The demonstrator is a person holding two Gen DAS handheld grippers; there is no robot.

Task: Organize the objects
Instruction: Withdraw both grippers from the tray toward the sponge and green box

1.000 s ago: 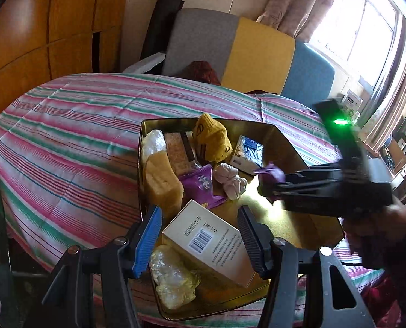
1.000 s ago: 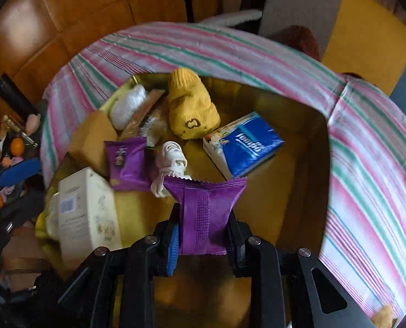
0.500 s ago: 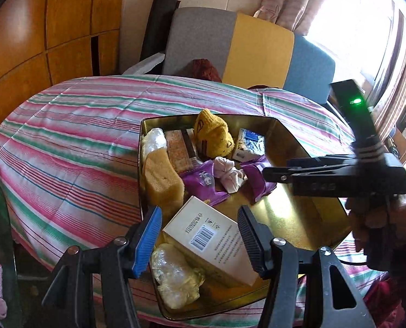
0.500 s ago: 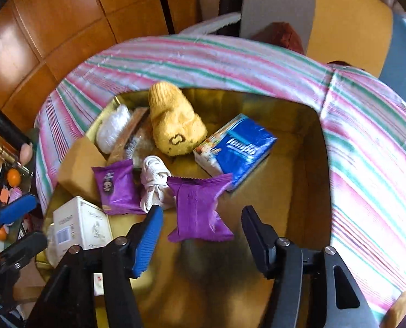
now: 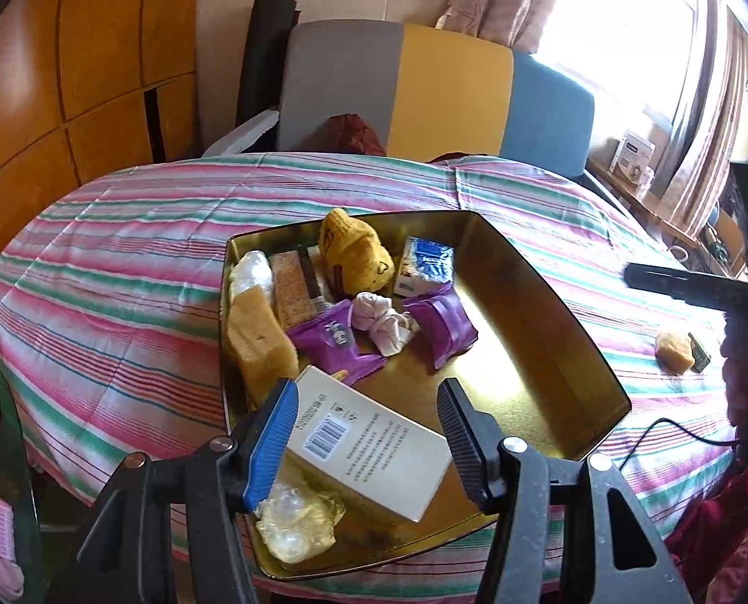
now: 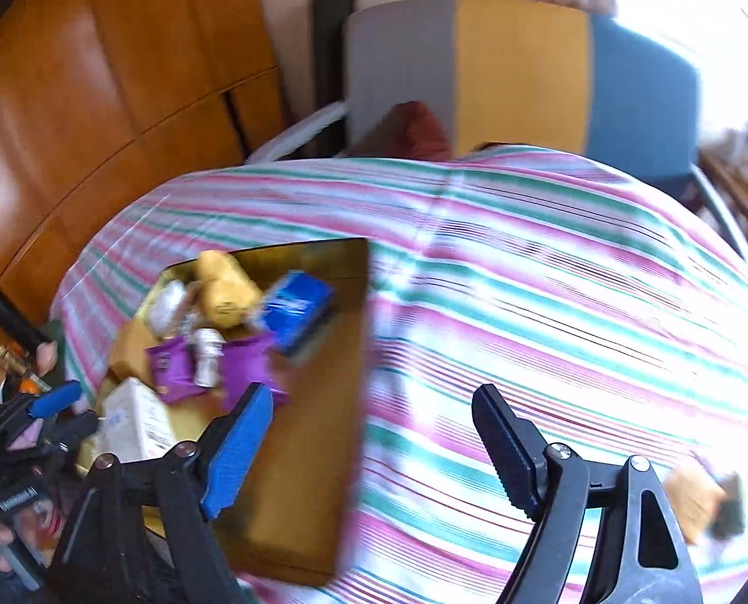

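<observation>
Both grippers are empty right now. The left gripper hangs with fingers wide apart over the white barcode box at the near end of the gold tray. The right gripper is spread wide too, over the striped tablecloth. The purple snack packet lies in the tray beside the white sock bundle.

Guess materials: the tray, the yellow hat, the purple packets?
Tray: likely metal, gold-toned and glossy, mirroring window glare. Yellow hat: ribbed knit, probably yarn, matte. Purple packets: thin plastic or foil film, slight sheen, crimped ends.
</observation>
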